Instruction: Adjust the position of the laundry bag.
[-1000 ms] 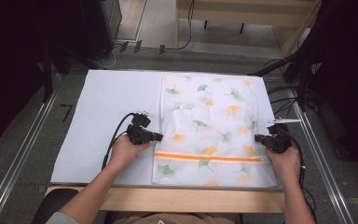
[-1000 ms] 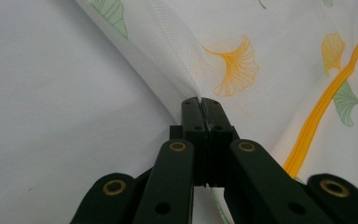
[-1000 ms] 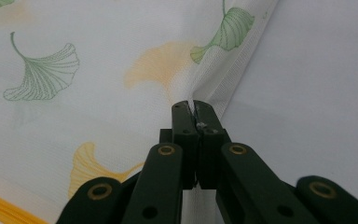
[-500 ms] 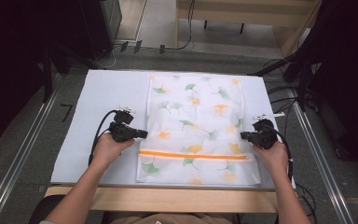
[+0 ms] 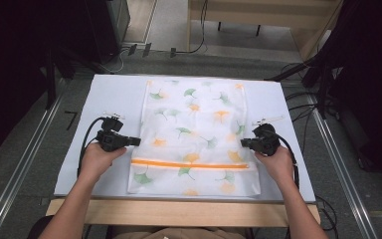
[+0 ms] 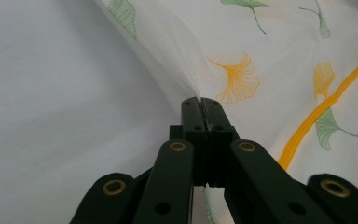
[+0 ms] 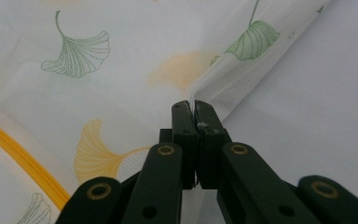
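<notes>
The left tool (image 5: 135, 142) is clamped tight on the left edge of a mesh laundry bag (image 5: 194, 134), its jaws pressed together with a pinch of fabric between them. The right tool (image 5: 244, 143) is clamped likewise on the right edge. The bag lies flat mid-bench (image 5: 109, 94) on a pale sheet: fine white netting, printed ginkgo leaves, an orange zipper (image 5: 189, 164), probably sewn across the near end.

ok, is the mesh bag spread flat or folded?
Spread flat: the mesh bag lies open full-length on the table, orange zipper straight across, each side edge pinched and slightly lifted.
</notes>
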### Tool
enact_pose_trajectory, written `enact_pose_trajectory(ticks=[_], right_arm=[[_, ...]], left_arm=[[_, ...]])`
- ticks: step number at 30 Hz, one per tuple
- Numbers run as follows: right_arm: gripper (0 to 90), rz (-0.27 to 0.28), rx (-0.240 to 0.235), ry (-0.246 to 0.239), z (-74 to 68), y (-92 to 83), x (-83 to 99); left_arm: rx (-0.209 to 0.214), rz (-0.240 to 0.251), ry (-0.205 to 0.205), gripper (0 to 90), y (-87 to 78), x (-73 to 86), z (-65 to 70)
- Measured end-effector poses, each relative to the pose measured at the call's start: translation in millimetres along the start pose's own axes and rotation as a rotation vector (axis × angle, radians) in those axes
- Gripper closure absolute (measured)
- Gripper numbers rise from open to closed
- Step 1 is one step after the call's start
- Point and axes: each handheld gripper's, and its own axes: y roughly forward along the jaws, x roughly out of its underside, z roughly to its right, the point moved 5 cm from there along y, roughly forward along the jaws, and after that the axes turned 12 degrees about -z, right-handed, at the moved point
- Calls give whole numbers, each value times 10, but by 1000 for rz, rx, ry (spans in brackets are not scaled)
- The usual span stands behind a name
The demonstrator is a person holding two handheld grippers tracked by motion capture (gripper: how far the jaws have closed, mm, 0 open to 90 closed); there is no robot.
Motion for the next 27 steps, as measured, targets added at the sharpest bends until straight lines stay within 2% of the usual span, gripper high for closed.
enact_pose_trajectory(ticks=[1, 5, 6, 16, 17, 22, 25, 26, 27], right_arm=[[900, -1, -10, -10, -56, 20, -37], [900, -3, -12, -31, -113, 43, -74], [900, -3, -19, -41, -161, 59, -101], [898, 13, -51, -60, -324, 133, -217], [898, 13, -56, -59, -354, 150, -232], [883, -5, -52, -74, -377, 194, -234], [840, -9, -45, -77, -362, 203, -230], [793, -13, -41, -66, -334, 198, -221], [773, -8, -41, -67, -323, 194, -221]], left_arm=[[-4, 6, -9, 900, -34, 20, -38], [-10, 10, -24, 900, -69, 50, -103], [-21, 10, -30, 900, -88, 70, -153], [-53, 29, -82, 900, -182, 133, -345], [-66, 23, -84, 900, -190, 144, -379], [-90, 5, -83, 897, -154, 150, -399], [-76, 2, -84, 873, -145, 151, -390], [-67, 3, -80, 808, -148, 150, -387], [-58, 6, -79, 788, -149, 147, -375]])
